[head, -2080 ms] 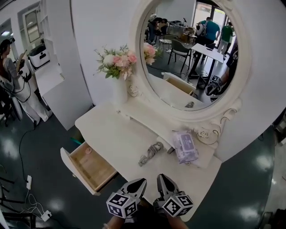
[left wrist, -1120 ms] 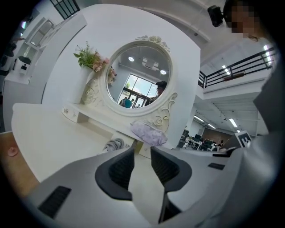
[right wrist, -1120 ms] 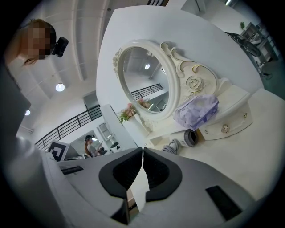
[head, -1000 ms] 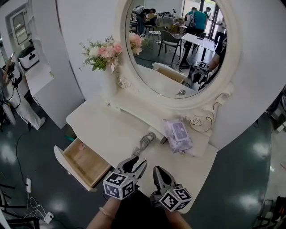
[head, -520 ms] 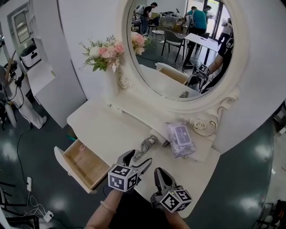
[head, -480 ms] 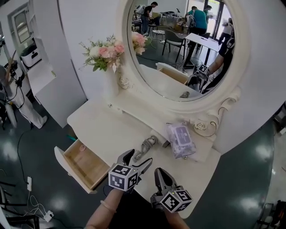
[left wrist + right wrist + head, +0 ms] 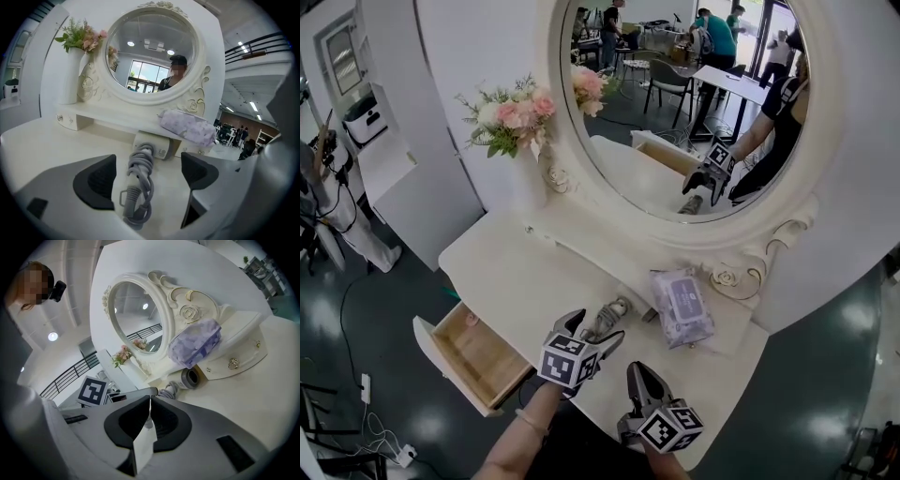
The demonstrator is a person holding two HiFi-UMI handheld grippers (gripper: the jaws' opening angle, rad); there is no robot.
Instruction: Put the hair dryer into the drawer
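The white hair dryer (image 7: 612,317), its grey cord wound round the handle, lies on the cream dressing table (image 7: 520,272) in front of the low shelf. My left gripper (image 7: 597,331) is open and its jaws have just been opening. In the left gripper view the hair dryer's handle (image 7: 139,174) lies between the pads (image 7: 97,183), which stand apart from it. The wooden drawer (image 7: 483,354) is pulled open at the table's left front. My right gripper (image 7: 639,384) is shut on nothing near the front edge; from the right gripper (image 7: 147,404) the dryer's barrel (image 7: 190,378) shows ahead.
A purple pack of wipes (image 7: 682,307) lies on the shelf right of the dryer. A vase of flowers (image 7: 511,117) stands at the back left under the oval mirror (image 7: 675,103). A person (image 7: 319,187) stands at the far left on the dark floor.
My left gripper has moved forward and down to the hair dryer and its jaws have opened wide round the handle. The right gripper has sunk a little and stays shut.
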